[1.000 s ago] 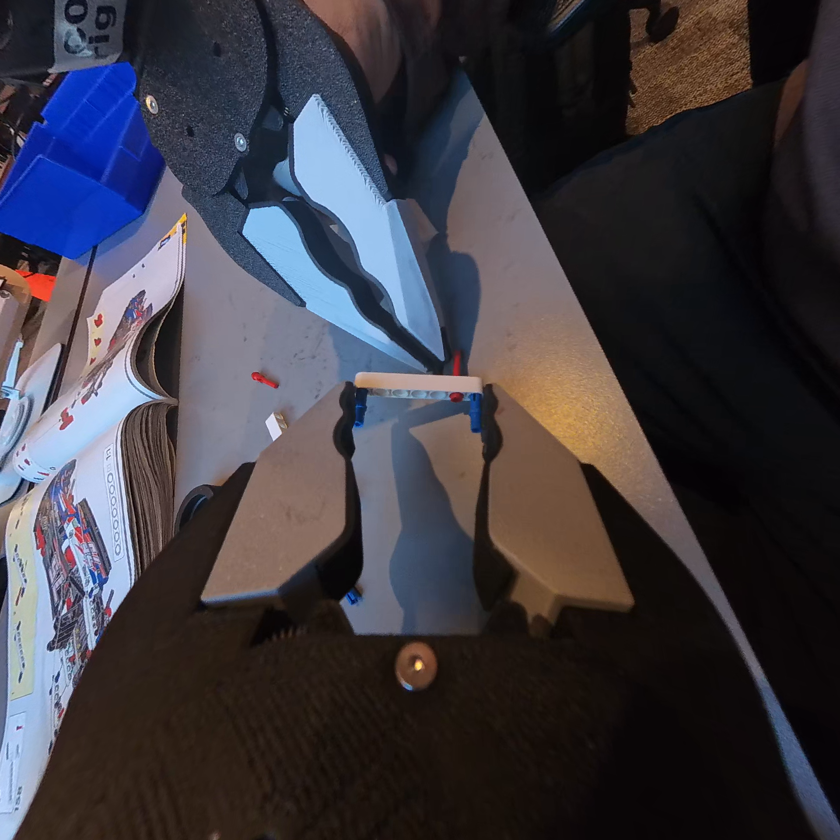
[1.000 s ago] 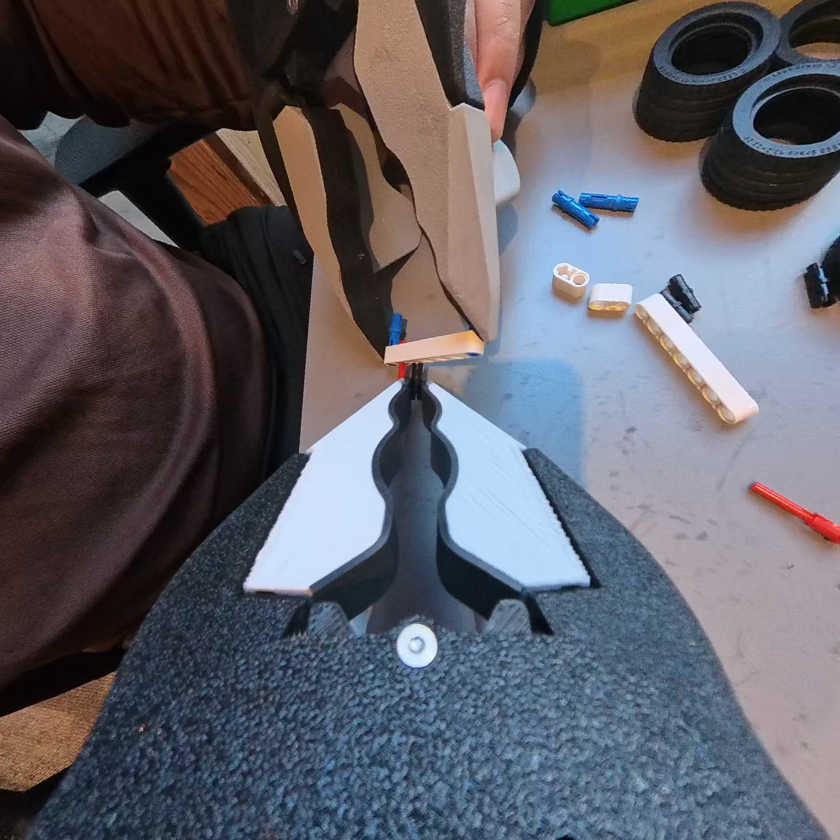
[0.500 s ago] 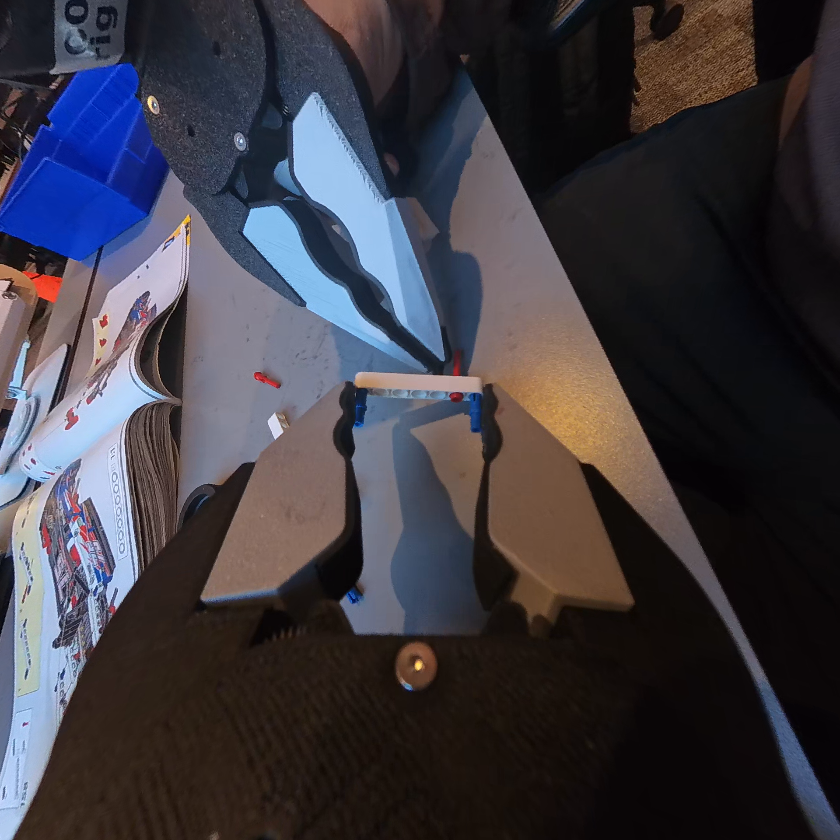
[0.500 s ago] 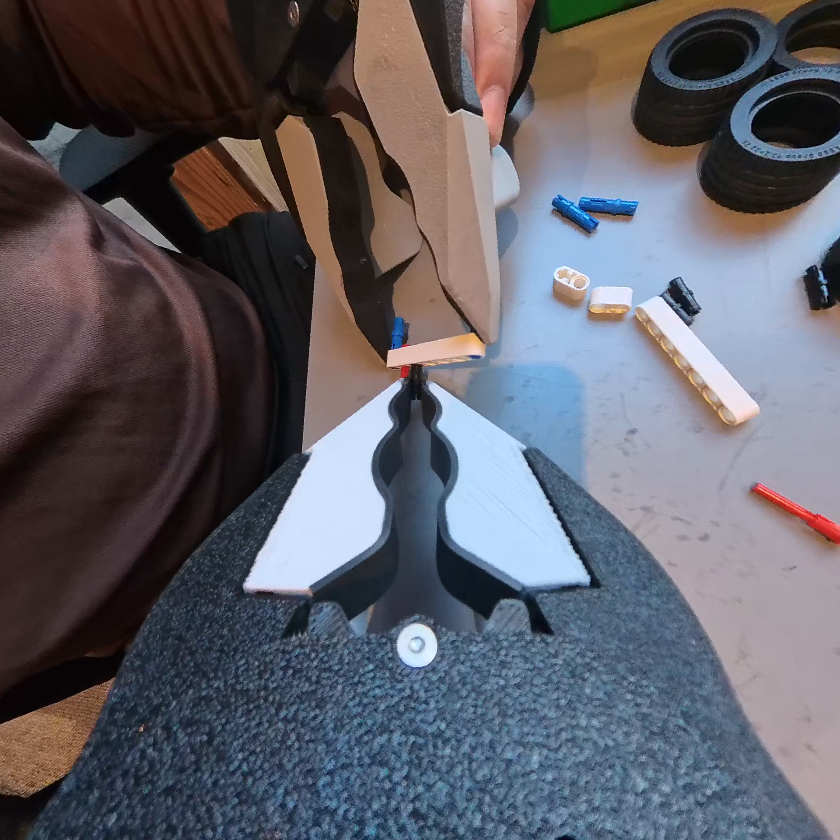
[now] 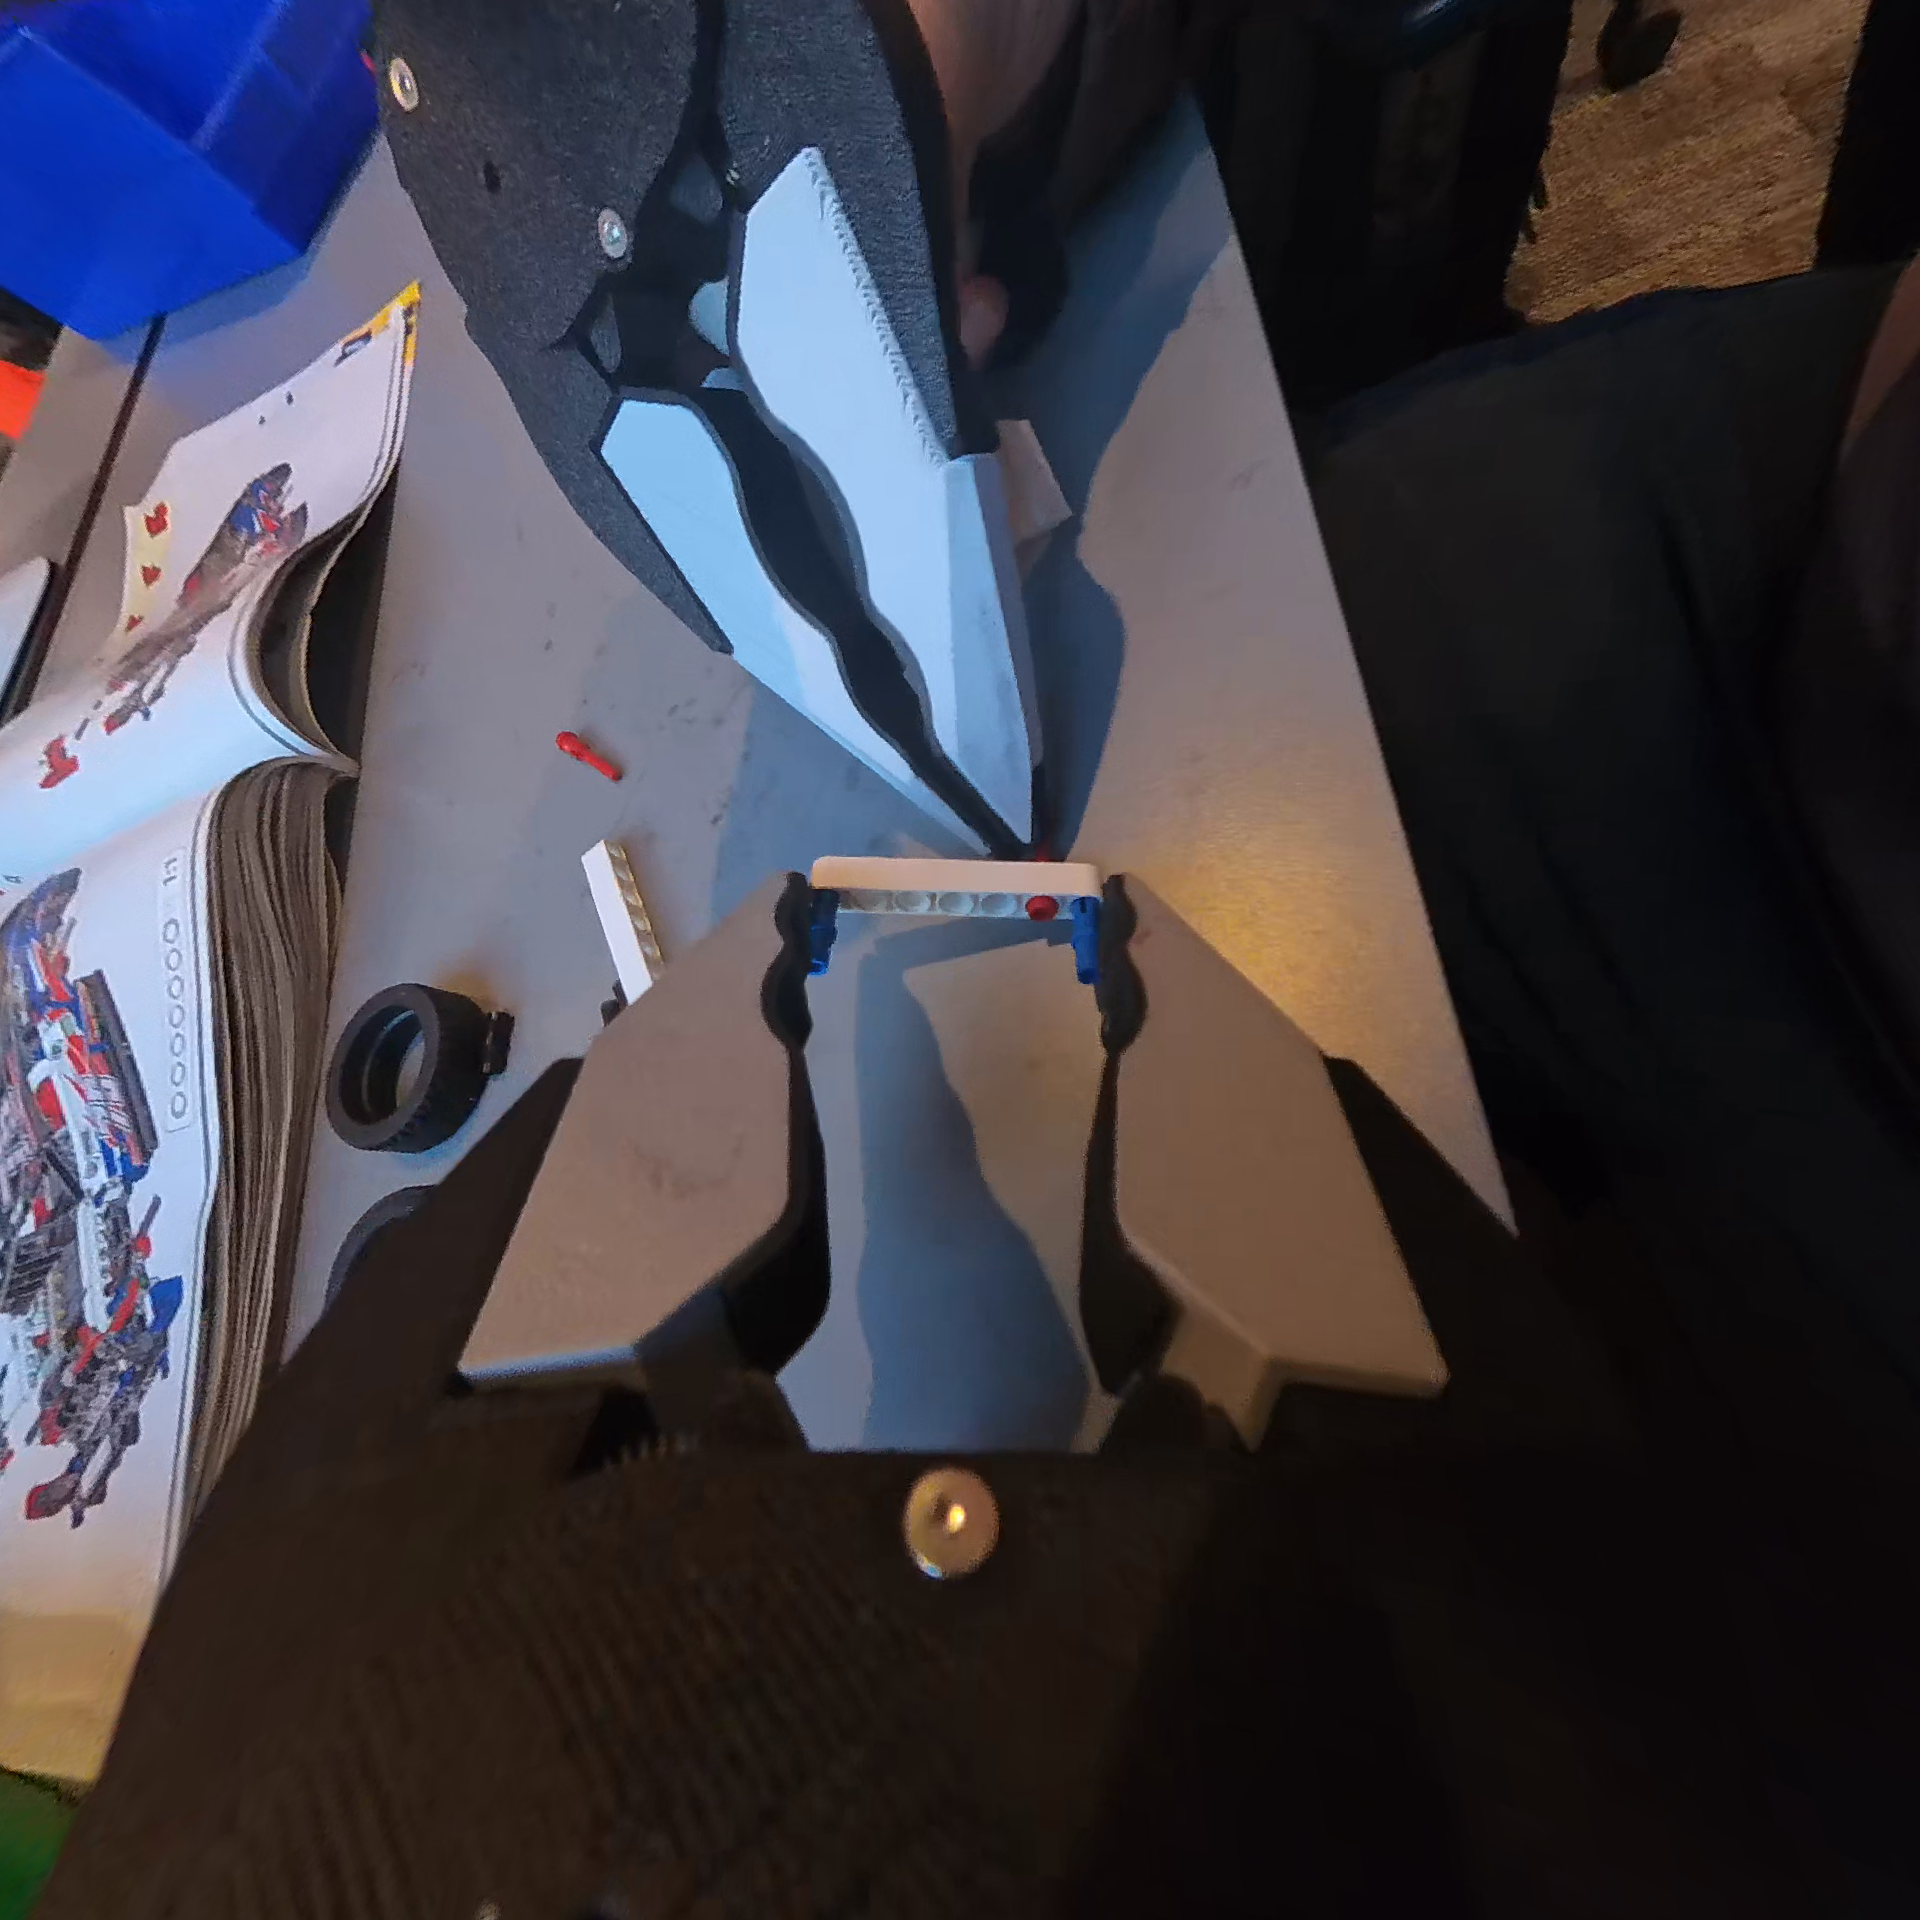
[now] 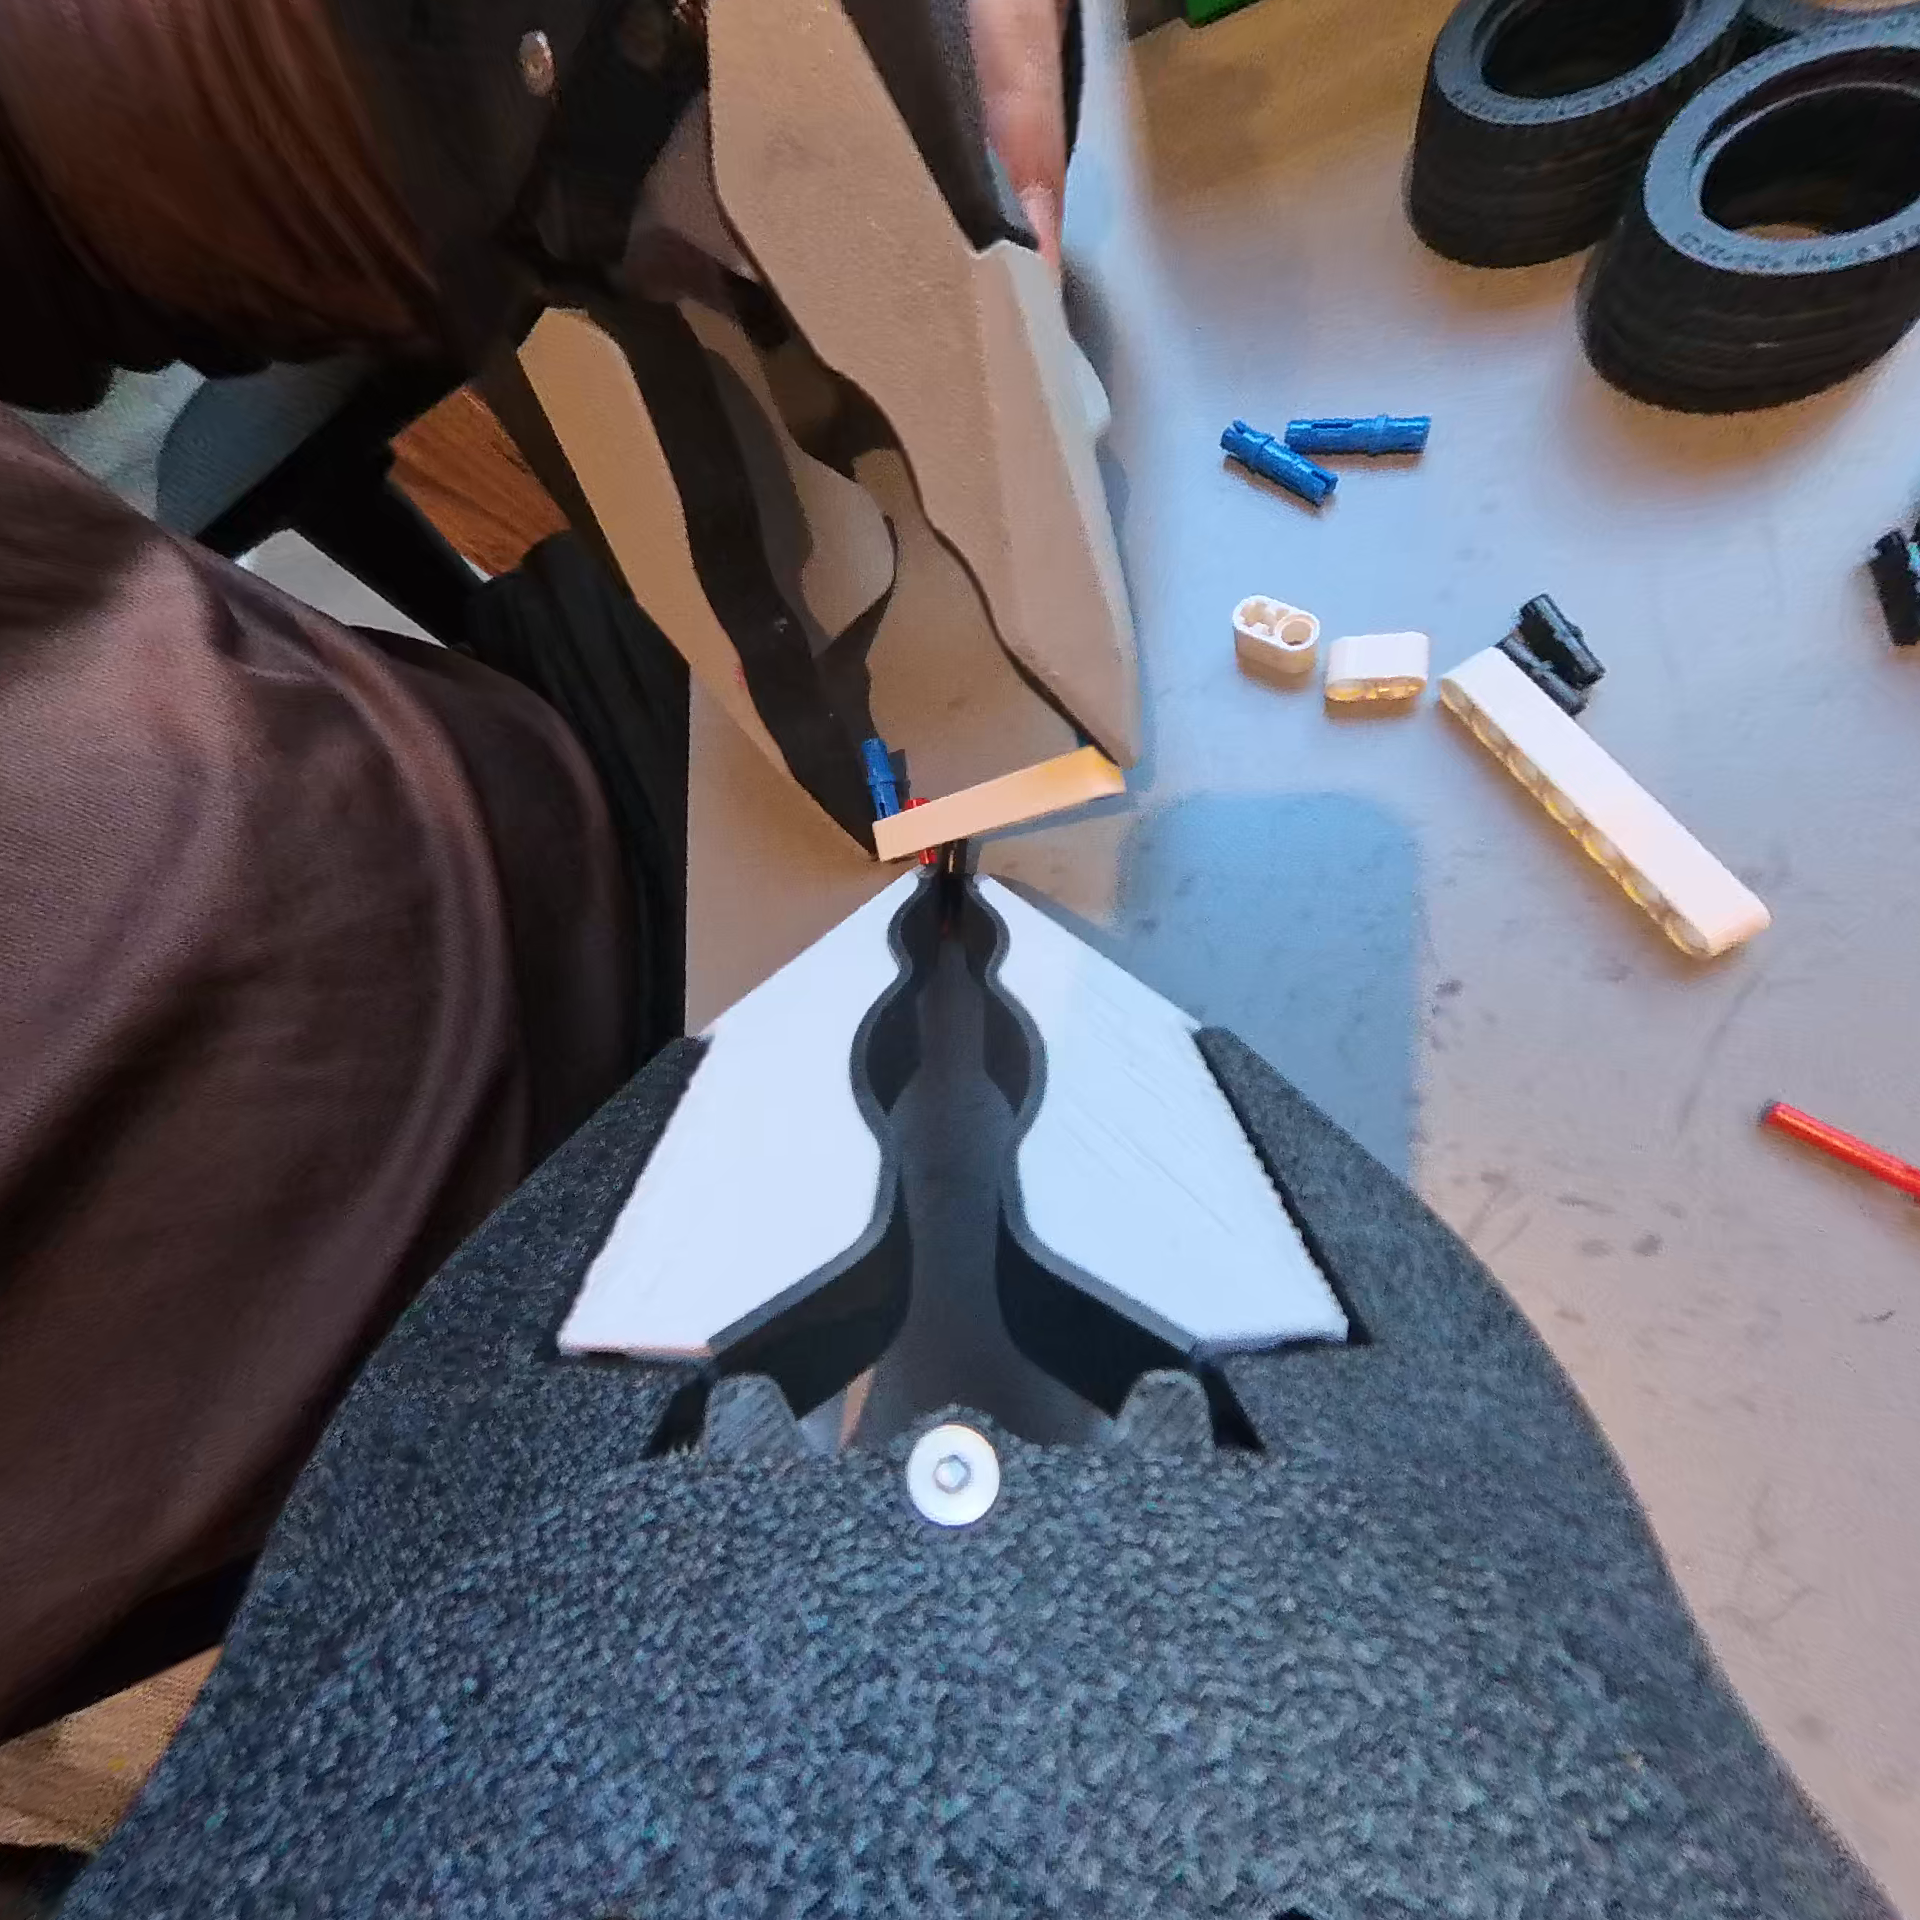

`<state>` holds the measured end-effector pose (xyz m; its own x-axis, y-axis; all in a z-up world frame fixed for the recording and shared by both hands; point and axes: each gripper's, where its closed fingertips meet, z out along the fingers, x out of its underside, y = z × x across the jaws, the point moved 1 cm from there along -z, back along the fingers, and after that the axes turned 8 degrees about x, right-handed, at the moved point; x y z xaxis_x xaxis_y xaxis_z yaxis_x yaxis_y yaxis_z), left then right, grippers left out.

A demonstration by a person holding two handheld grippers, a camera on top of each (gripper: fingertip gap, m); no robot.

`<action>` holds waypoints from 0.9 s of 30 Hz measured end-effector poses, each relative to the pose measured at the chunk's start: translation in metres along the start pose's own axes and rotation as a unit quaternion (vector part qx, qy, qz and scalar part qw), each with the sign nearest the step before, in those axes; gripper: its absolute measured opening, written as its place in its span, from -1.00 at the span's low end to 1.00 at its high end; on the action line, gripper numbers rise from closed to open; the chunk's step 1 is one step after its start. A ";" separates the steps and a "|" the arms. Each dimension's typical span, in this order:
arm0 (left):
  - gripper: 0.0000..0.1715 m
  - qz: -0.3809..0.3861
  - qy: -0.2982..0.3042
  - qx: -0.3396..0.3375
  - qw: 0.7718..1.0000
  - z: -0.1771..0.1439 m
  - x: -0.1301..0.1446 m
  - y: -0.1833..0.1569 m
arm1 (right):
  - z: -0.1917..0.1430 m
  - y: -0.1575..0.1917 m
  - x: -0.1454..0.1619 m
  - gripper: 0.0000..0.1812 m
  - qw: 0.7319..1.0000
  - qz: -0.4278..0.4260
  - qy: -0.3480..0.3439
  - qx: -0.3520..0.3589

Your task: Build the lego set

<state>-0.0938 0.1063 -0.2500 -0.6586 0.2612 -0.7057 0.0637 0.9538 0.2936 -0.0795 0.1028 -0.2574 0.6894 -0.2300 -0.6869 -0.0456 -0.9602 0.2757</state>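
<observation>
My left gripper (image 5: 954,920) is shut on a short white beam (image 5: 954,885), gripped end to end and held above the table. A blue pin (image 5: 821,935) sticks out of each end, and a red pin (image 5: 1039,906) sits in a hole near its right end. My right gripper (image 6: 948,881) is shut on the far end of that red pin (image 6: 920,831), with its tips touching the beam (image 6: 997,805). It comes down from above in the left wrist view (image 5: 1027,831). The left gripper (image 6: 992,792) hangs from above in the right wrist view.
An open instruction booklet (image 5: 156,883), a blue bin (image 5: 156,135), a black tyre (image 5: 400,1081), a loose white beam (image 5: 623,914) and a red axle (image 5: 587,755) lie left. Large tyres (image 6: 1766,260), blue pins (image 6: 1320,447), white connectors (image 6: 1276,634) and a long white beam (image 6: 1600,810) lie right. The table edge (image 5: 1382,831) is close. Only a small space, under 4 cm, lies between the two pairs of fingers. It is some 11 centimetres from my left tips to the red axle (image 5: 587,755).
Both grippers stay shut and joined at the beam. Less of the red pin shows above the beam now. The beam sits more tilted in the right wrist view.
</observation>
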 end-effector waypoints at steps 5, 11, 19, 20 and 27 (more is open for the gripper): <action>-0.38 -0.015 -0.002 0.029 0.999 0.001 0.001 0.000 | 0.000 0.000 0.001 -0.97 0.999 -0.049 0.000 0.012; -0.38 -0.033 -0.005 0.072 0.997 0.001 0.003 -0.004 | 0.002 0.004 0.000 -0.97 0.993 -0.115 -0.001 0.023; -0.38 -0.060 -0.001 0.091 0.994 0.002 0.005 -0.003 | 0.006 0.002 -0.004 -0.97 0.995 -0.092 -0.004 0.029; -0.38 -0.059 -0.001 0.089 0.994 0.002 0.005 -0.003 | 0.006 0.002 -0.004 -0.96 0.996 -0.083 -0.003 0.024; -0.37 -0.047 -0.001 0.057 0.997 0.002 0.004 0.001 | -0.009 -0.005 0.003 -0.99 0.997 -0.061 -0.014 0.034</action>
<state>-0.0953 0.1084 -0.2542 -0.6648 0.1699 -0.7275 0.0865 0.9847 0.1510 -0.0704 0.1085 -0.2548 0.6727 -0.1133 -0.7312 -0.0117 -0.9897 0.1427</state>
